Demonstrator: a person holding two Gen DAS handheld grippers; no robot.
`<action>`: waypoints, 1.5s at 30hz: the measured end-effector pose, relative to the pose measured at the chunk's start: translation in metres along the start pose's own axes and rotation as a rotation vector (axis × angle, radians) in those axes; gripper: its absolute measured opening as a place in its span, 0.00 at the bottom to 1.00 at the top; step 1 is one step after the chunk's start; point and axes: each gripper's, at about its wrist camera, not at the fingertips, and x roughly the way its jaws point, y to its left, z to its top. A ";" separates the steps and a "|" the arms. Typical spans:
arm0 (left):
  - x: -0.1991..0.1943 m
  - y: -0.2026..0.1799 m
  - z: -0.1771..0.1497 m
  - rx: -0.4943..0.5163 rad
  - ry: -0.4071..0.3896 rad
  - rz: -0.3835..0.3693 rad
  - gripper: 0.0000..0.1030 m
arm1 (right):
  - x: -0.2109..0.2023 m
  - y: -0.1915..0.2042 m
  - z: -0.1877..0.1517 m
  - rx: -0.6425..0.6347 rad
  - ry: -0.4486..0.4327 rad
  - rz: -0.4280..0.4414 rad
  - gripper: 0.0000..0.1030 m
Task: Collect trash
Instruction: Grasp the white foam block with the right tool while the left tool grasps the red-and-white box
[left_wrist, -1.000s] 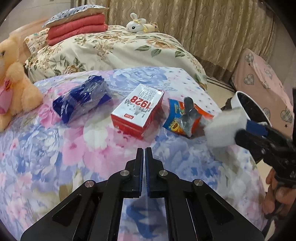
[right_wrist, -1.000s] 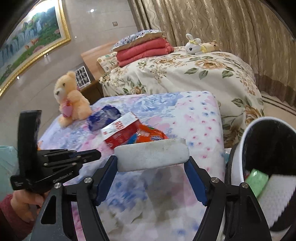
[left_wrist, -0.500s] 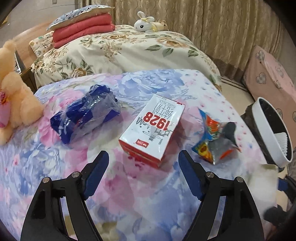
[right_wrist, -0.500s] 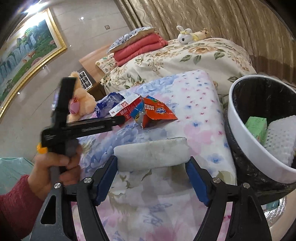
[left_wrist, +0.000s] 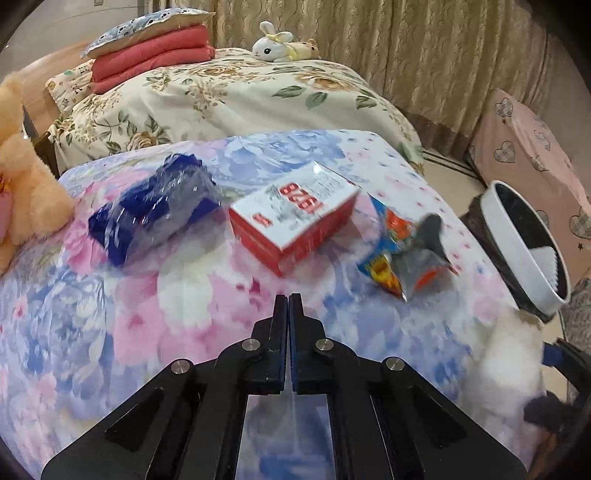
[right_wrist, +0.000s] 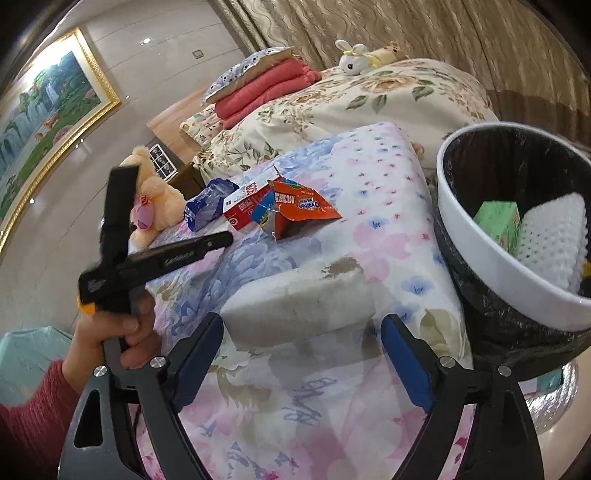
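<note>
1. Because the white foam block (right_wrist: 295, 302) is meant for the trash bin (right_wrist: 491, 258), I hold my right gripper (right_wrist: 301, 328) just beside the bin's rim; its jaws are opening around the block, and the right pad already stands clear of it.
2. My left gripper (left_wrist: 288, 325) hangs with its jaws pressed together and empty above the floral bedspread (left_wrist: 129, 332).
3. The red-and-white box (left_wrist: 295, 218), snack wrapper (left_wrist: 406, 254) and blue packet (left_wrist: 155, 210) lie ahead of it, uncollected.
</note>
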 end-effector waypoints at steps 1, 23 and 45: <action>-0.004 0.000 -0.003 -0.002 -0.003 -0.006 0.01 | 0.000 -0.002 0.000 0.022 0.004 0.012 0.86; 0.030 0.013 0.041 0.145 0.003 0.019 0.78 | -0.003 -0.010 -0.009 0.212 -0.045 -0.021 0.69; -0.014 0.001 0.003 0.106 -0.033 -0.003 0.56 | -0.006 -0.005 -0.002 0.201 -0.087 -0.051 0.33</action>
